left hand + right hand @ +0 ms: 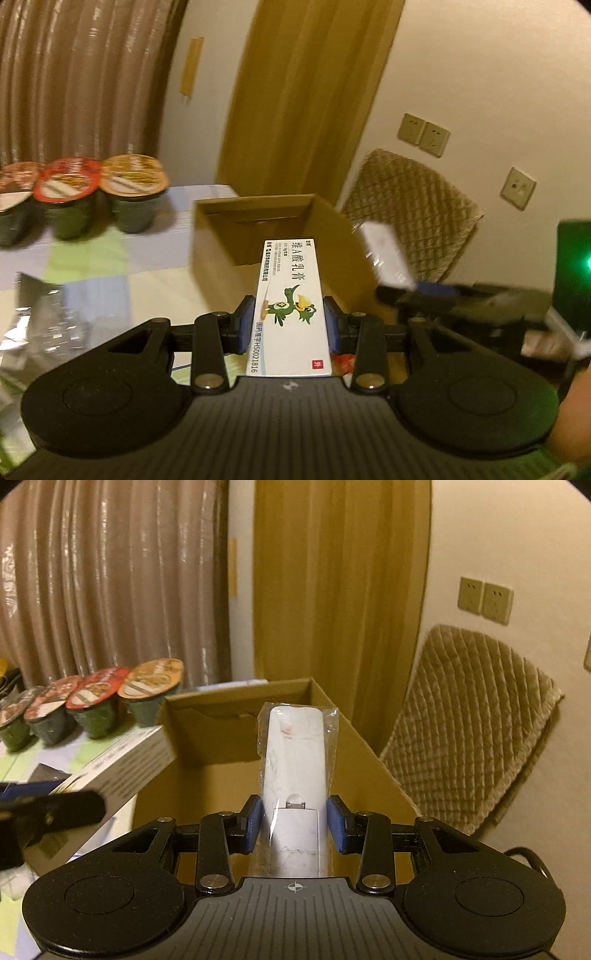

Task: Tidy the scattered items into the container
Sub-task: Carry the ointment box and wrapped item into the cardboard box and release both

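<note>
Left gripper (289, 320) has its blue pads (246, 320) pressed on both long sides of a white ointment box (291, 295) w/ green bird logo; box runs lengthwise btwn the jaws, far end sticking out over the near rim of the open cardboard box (221, 236). Right gripper (295, 821) is closed on a white remote in a clear plastic bag (293, 771), gripped near its lower half, top end pointing into the same cardboard box (207, 746). Noodle cups (131, 192) stand on the table (122, 266), left of the carton. A padded chair (469, 716) sits beside it on the right.
</note>
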